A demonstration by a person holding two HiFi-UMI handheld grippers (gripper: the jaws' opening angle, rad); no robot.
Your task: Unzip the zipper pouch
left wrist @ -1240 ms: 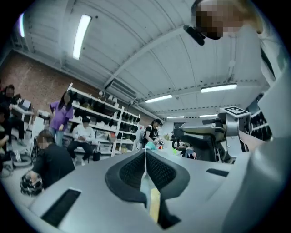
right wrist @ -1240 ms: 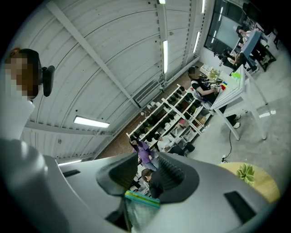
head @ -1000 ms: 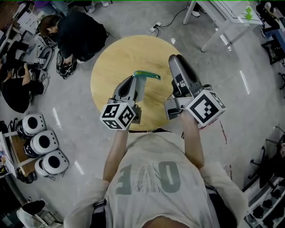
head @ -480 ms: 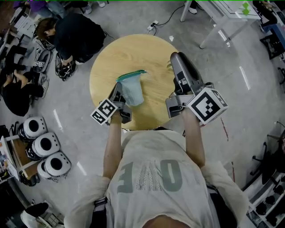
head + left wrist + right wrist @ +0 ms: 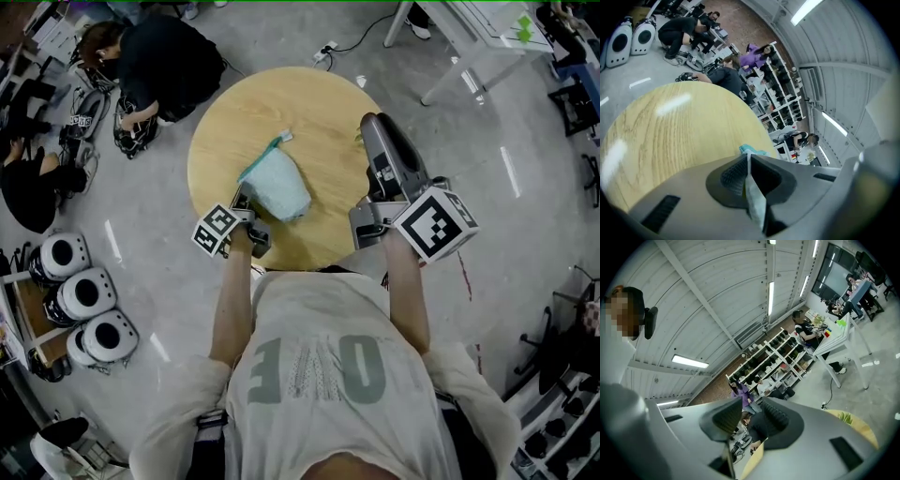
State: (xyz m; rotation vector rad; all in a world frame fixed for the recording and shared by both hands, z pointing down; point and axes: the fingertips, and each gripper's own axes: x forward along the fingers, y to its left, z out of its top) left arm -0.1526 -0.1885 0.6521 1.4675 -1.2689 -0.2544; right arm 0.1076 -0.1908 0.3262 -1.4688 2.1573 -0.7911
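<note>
Teal pouch (image 5: 277, 185) on table (image 5: 281, 103) — its edge pinched tight by left gripper (image 5: 246, 199); right gripper (image 5: 373, 127) — jaws wide apart, holding nothing

Grey polished concrete floor (image 5: 141, 225), glare streaks. Round wooden table (image 5: 281, 103) centre. White table (image 5: 473, 23) upper right. Open shelving racks (image 5: 773, 357) against brick wall (image 5: 750, 18). Strip lights (image 5: 689, 362) on white ribbed ceiling (image 5: 717, 296).

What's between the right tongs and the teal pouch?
Nothing: the head view shows only bare wooden tabletop between the right tongs and the zipper pouch.
</note>
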